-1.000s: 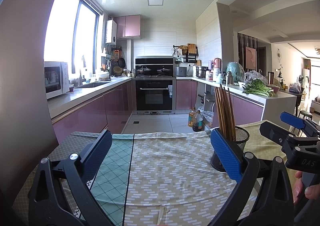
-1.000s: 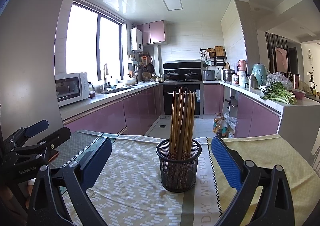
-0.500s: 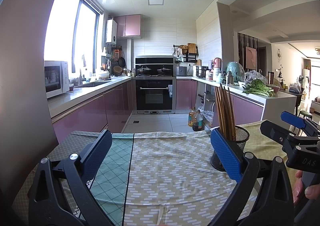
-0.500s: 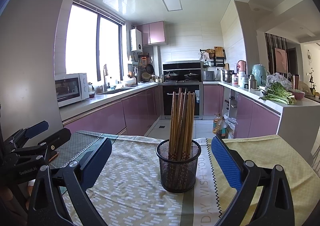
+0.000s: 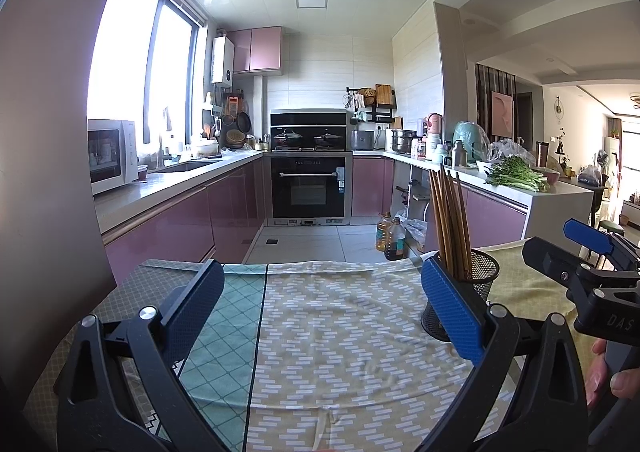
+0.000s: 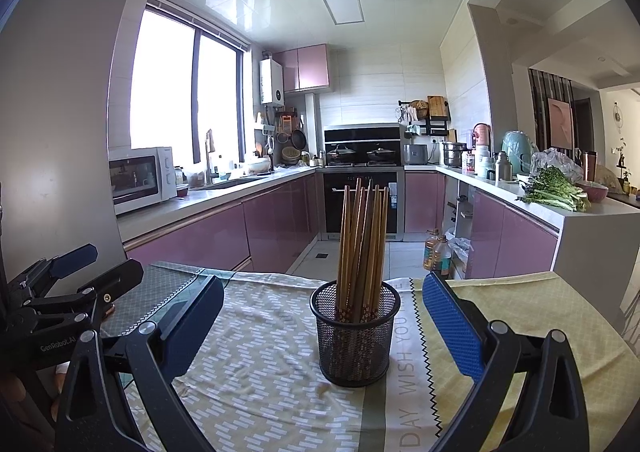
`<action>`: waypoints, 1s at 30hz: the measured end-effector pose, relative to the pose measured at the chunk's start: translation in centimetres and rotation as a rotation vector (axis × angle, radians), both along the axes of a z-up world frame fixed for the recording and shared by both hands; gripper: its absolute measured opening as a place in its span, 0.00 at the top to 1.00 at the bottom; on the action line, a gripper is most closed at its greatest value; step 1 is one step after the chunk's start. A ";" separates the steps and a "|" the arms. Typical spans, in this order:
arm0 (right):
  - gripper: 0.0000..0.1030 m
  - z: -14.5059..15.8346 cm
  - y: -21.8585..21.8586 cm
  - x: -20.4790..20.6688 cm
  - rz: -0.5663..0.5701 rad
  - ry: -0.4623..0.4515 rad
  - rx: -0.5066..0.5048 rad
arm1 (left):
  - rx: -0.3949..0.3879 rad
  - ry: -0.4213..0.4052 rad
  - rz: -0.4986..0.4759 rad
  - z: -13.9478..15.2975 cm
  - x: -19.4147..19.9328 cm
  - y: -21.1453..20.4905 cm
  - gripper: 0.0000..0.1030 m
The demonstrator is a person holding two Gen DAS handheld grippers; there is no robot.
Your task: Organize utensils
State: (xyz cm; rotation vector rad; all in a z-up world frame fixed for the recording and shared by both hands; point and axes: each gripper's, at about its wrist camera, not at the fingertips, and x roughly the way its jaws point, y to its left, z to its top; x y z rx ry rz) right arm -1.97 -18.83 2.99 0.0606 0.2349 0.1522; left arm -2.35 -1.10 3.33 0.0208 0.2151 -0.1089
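Observation:
A black mesh holder [image 6: 355, 332] stands upright on the cloth-covered table, with several brown wooden chopsticks [image 6: 362, 240] standing in it. My right gripper [image 6: 320, 316] is open and empty, its blue pads [image 6: 452, 328] on either side of the holder and a little nearer than it. My left gripper [image 5: 320, 304] is open and empty over the cloth, left of the holder [image 5: 476, 292], whose chopsticks [image 5: 450, 223] rise behind its right pad. Each gripper shows at the edge of the other's view.
The table carries a patterned cloth [image 5: 340, 332] with a teal checked strip on the left and a yellow part [image 6: 520, 300] on the right. Beyond its far edge lie the kitchen floor, purple cabinets, an oven [image 5: 308, 187] and oil bottles [image 6: 436, 252].

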 end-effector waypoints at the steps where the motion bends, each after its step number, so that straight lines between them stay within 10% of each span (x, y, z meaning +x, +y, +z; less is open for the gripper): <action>1: 0.06 0.0 0.0 0.0 0.000 0.000 0.000 | 0.000 0.000 0.000 0.0 0.0 -0.1 0.06; 23: 0.06 -0.8 -0.6 0.5 -0.009 0.029 -0.009 | -0.003 0.039 0.022 -0.7 0.8 0.3 0.06; 30: 0.06 -4.3 -6.6 4.5 -0.122 0.259 -0.064 | -0.004 0.226 0.066 -2.6 4.7 2.7 0.06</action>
